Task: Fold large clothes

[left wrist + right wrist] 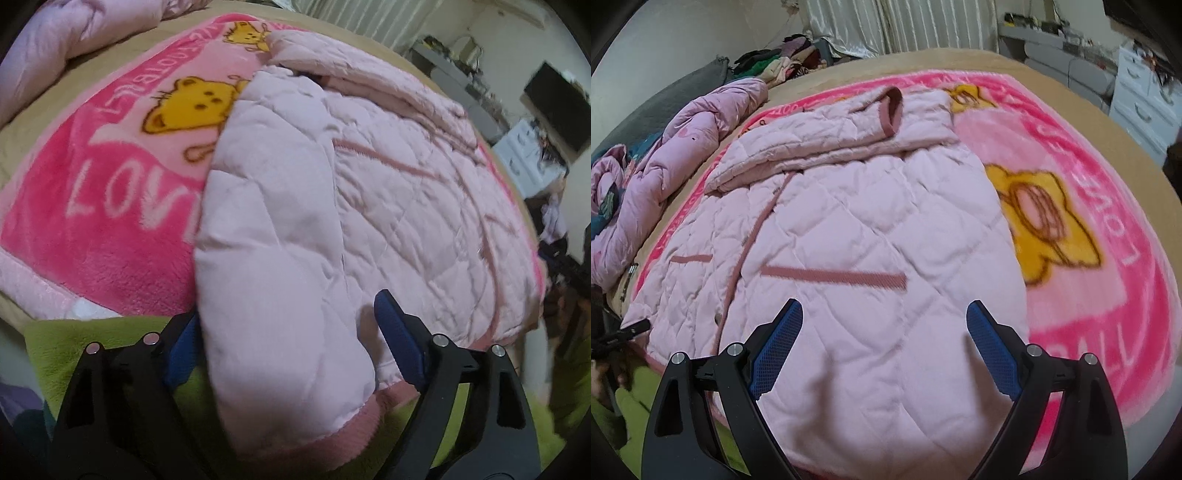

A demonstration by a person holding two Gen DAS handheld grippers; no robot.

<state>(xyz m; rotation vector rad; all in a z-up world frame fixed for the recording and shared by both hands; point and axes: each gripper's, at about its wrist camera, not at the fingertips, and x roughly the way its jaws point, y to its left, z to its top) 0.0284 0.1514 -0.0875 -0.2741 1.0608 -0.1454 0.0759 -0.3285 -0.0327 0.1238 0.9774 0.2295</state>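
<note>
- Handling guess: quilted pink coat lies flat on cartoon blanket; soft, bulky, light, slippery.
- Left gripper straddles folded sleeve, unclamped; grab there.
- Right gripper apart, over hem.

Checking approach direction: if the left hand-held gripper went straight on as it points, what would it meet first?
Most likely the pink quilted coat's sleeve, already lying between the open fingers of the left hand-held gripper; depth is hard to judge.
</note>
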